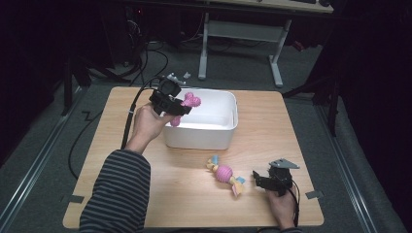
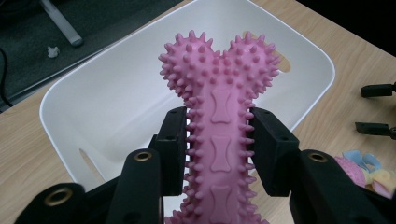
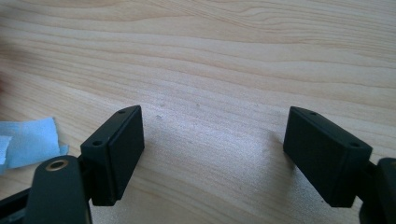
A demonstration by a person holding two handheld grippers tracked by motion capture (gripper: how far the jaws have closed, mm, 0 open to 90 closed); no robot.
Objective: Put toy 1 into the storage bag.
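While the left gripper (image 1: 176, 108) hangs over the left end of the white bin (image 1: 223, 138), its jaws are clamped on the shaft of a pink spiked bone toy (image 2: 219, 116), one on each side. In the left gripper view the toy's knobbed end points out over the bin's bare white floor, and the toy sits above the rim, not touching it. On the wooden worktop (image 1: 272, 126) in front of the bin, toward the person, lies a rope toy with a pink ball (image 1: 224, 173) and pastel ends. Just right of that rope toy, farther from the bin, the right gripper (image 1: 260, 182) rests low over the worktop with its jaws wide apart and nothing between them; a blue scrap of the rope toy shows beside its left jaw.
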